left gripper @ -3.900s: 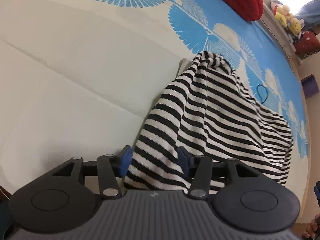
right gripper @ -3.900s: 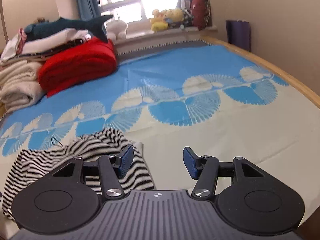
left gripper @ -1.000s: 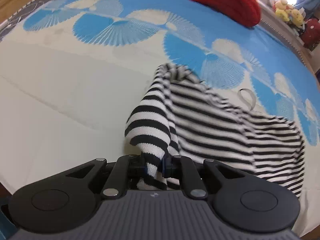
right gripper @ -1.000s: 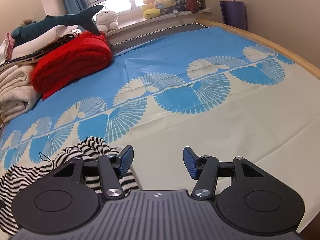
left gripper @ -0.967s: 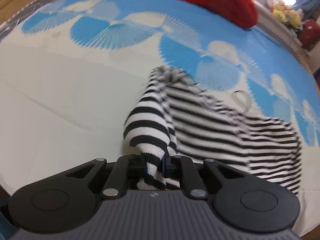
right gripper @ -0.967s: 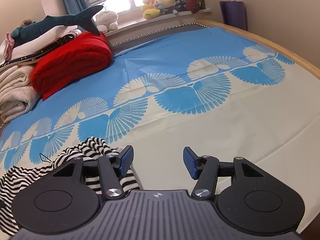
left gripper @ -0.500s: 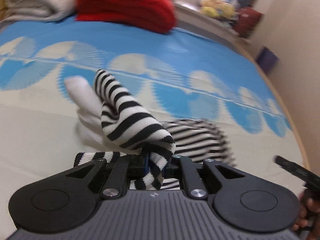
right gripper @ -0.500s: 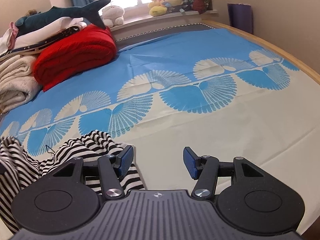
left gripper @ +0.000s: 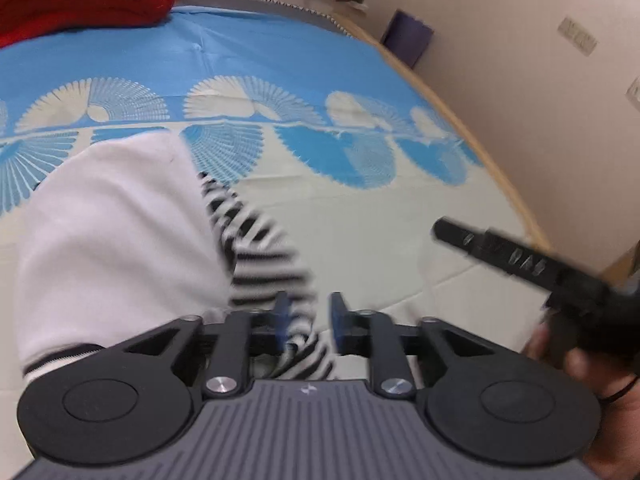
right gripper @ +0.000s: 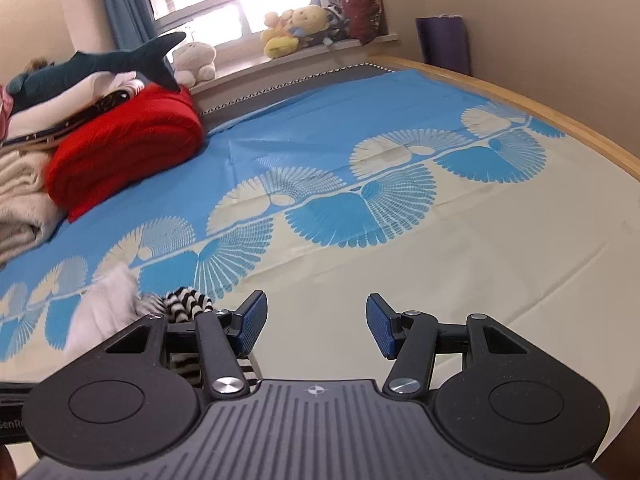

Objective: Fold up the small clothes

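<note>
A small black-and-white striped garment (left gripper: 264,256) with a plain white side (left gripper: 116,232) lies on the bed sheet (left gripper: 360,216), blurred by motion. My left gripper (left gripper: 307,318) stands part open, and a striped edge hangs loose between its blue pads. My right gripper (right gripper: 316,320) is open and empty over the cream part of the sheet (right gripper: 440,280); the garment (right gripper: 188,300) shows at its lower left. The right gripper also appears in the left wrist view (left gripper: 520,260), held in a hand.
A red folded blanket (right gripper: 124,144), folded towels (right gripper: 20,200) and a plush shark (right gripper: 96,64) sit at the far left of the bed. Plush toys (right gripper: 296,28) line the window sill. The bed's wooden edge (right gripper: 560,120) runs along the right.
My left gripper has opened from its hold on the striped garment. The garment has flipped over, so its white side now shows. The left view has swung right.
</note>
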